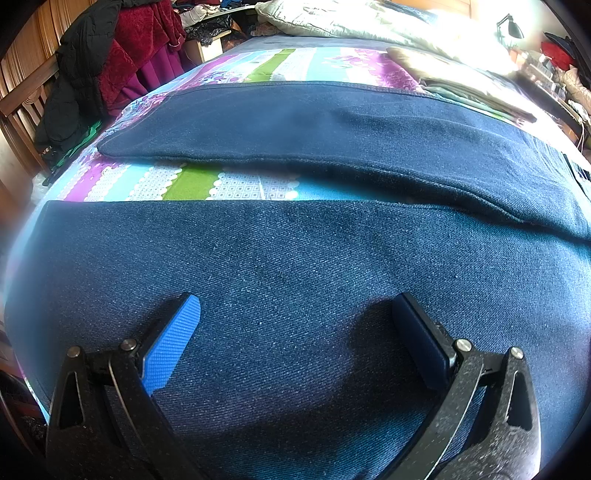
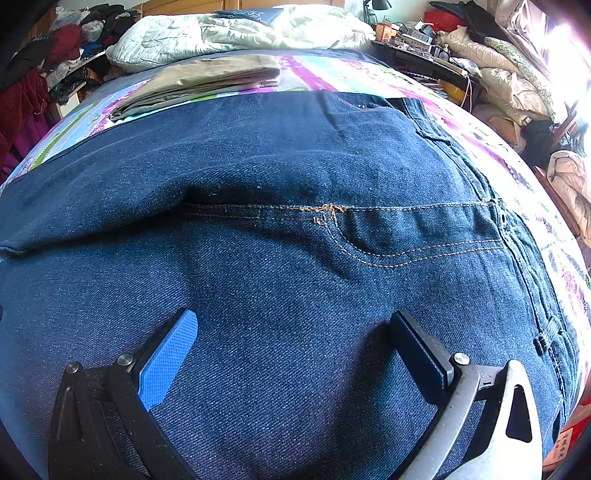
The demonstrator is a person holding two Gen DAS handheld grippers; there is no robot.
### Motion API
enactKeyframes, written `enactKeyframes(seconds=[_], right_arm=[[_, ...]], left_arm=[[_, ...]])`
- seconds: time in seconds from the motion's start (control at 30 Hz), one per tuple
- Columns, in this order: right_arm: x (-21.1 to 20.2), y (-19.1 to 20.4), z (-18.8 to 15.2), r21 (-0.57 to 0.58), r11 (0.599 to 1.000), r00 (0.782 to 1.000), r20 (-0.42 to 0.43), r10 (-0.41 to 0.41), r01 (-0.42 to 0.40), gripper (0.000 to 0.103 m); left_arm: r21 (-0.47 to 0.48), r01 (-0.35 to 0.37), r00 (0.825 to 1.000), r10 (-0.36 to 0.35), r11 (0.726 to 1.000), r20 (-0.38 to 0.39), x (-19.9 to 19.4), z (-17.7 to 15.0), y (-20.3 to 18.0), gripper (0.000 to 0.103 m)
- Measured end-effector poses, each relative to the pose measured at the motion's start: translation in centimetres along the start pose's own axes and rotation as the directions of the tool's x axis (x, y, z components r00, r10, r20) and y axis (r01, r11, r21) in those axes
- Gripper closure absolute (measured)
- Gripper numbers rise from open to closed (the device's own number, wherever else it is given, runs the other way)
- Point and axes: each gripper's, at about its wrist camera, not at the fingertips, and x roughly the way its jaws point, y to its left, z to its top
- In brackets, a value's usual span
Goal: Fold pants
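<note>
Dark blue denim pants (image 1: 295, 258) lie spread flat on a bed, their two legs apart with a strip of patterned sheet (image 1: 192, 182) showing between them. My left gripper (image 1: 297, 306) hovers open just over the near leg, with nothing between its blue pads. In the right wrist view the pants' upper part (image 2: 295, 258) fills the frame, with the fly seam, orange stitching and the waistband to the right. My right gripper (image 2: 293, 323) is open over the denim below the crotch seam, holding nothing.
A folded tan garment (image 2: 207, 79) lies on the bed behind the jeans, a pale quilt (image 2: 229, 33) beyond it. Dark and red clothes (image 1: 110, 62) hang by a wooden frame on the left. A cluttered table (image 2: 413, 40) and heaped bedding (image 2: 509, 74) stand at the right.
</note>
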Motion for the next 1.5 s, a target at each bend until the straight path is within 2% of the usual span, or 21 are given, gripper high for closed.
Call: enactKeyframes(seconds=[0.2,0.3,0.37,0.4,0.43,0.5,0.6,0.7,0.73,0.8,0.9,0.97,1.07,1.17,1.2,1.27,1.3,1.33,1.37,1.43,1.5], right_arm=[[-0.1,0.0,0.1,0.004,1.000,1.000,-0.009,0.008,-0.008,0.000],[-0.2,0.3,0.4,-0.013,1.000,1.000,-0.024,0.003,-0.003,0.000],[-0.8,-0.1,0.6,-0.029,0.996,0.996,-0.027,0.083,-0.084,0.000],[-1.5,-0.5,0.7,-0.036,0.991,0.992,-0.013,0.125,-0.126,0.005],[-2.6,-1.0,0.9,-0.051,0.984,0.985,0.017,0.174,-0.173,0.006],[-4.6,-2.0,1.5,-0.086,0.976,0.975,0.089,0.205,-0.198,0.005],[-8.0,-4.3,3.8,-0.127,0.983,0.960,0.230,0.163,-0.136,0.001],[-10.3,-6.6,6.3,-0.067,0.996,0.943,0.322,0.081,-0.063,0.000],[-10.8,-7.6,7.2,-0.034,0.998,0.939,0.340,0.061,-0.052,0.000],[-11.0,-8.5,8.5,0.021,0.999,0.937,0.347,0.035,-0.045,0.000],[-10.1,-9.6,10.4,0.093,0.996,0.954,0.296,-0.038,0.011,0.000],[-9.3,-10.0,11.0,0.107,0.993,0.960,0.268,-0.075,0.048,0.000],[-8.0,-9.9,11.4,0.083,0.994,0.969,0.227,-0.094,0.077,0.000],[-6.4,-9.2,11.8,0.050,0.994,0.974,0.200,-0.106,0.098,0.000],[-5.9,-9.0,11.9,0.039,0.995,0.975,0.197,-0.101,0.095,0.001],[-4.8,-8.5,12.1,0.020,0.997,0.978,0.193,-0.081,0.078,0.005],[-4.5,-8.3,12.3,0.012,0.997,0.978,0.194,-0.072,0.071,0.008],[-4.3,-8.1,12.4,0.005,0.998,0.978,0.196,-0.066,0.066,0.009],[-4.0,-8.0,12.5,-0.002,0.998,0.978,0.198,-0.064,0.065,0.010],[-3.6,-7.9,12.7,-0.022,0.998,0.979,0.196,-0.058,0.064,0.012],[-3.3,-8.2,13.1,-0.041,0.997,0.979,0.196,-0.057,0.067,0.012]], left_arm=[[0.008,-0.027,1.000,0.027,1.000,0.006,-0.4,-0.1,-0.2,0.000],[0.077,-0.081,0.997,0.079,0.994,0.020,-0.8,0.1,-1.1,0.000],[0.101,-0.034,0.999,0.034,0.994,0.008,-1.6,0.8,-0.8,0.002],[0.101,-0.003,0.999,-0.001,0.995,0.038,-2.4,1.2,-0.2,0.003],[0.103,0.020,0.996,-0.029,0.994,0.086,-3.6,1.8,0.7,0.003],[0.129,0.040,0.984,-0.061,0.991,0.167,-5.4,3.7,3.2,0.003],[0.133,0.016,0.972,-0.046,0.991,0.229,-5.9,9.3,8.1,0.002],[0.035,-0.089,0.958,0.076,0.995,0.277,-4.3,16.5,14.3,0.003],[-0.010,-0.088,0.957,0.087,0.996,0.278,-3.3,18.7,16.4,0.003],[-0.095,-0.009,0.981,0.027,0.995,0.191,1.0,23.0,20.3,0.004],[-0.171,0.071,0.995,-0.056,0.983,0.088,7.8,26.7,23.3,0.022],[-0.197,0.087,0.996,-0.082,0.977,0.031,11.6,28.0,23.8,0.023],[-0.243,0.076,0.997,-0.081,0.967,-0.010,16.0,28.3,24.2,0.023],[-0.192,0.044,0.995,-0.060,0.980,-0.079,19.2,27.9,23.2,0.023],[-0.155,0.048,0.997,-0.057,0.987,-0.058,19.6,27.5,22.7,0.023],[-0.137,0.081,0.997,-0.081,0.987,0.006,19.0,26.9,22.7,0.034],[-0.135,0.124,0.992,-0.122,0.983,0.025,18.8,26.6,22.7,0.051],[-0.125,0.154,0.987,-0.149,0.980,0.055,18.5,26.1,22.6,0.057],[-0.103,0.142,0.988,-0.135,0.984,0.073,18.2,25.7,22.3,0.059],[-0.052,0.112,0.988,-0.105,0.992,0.109,17.6,25.1,21.5,0.078],[-0.050,0.125,0.983,-0.117,0.991,0.142,17.1,24.7,21.4,0.085]])
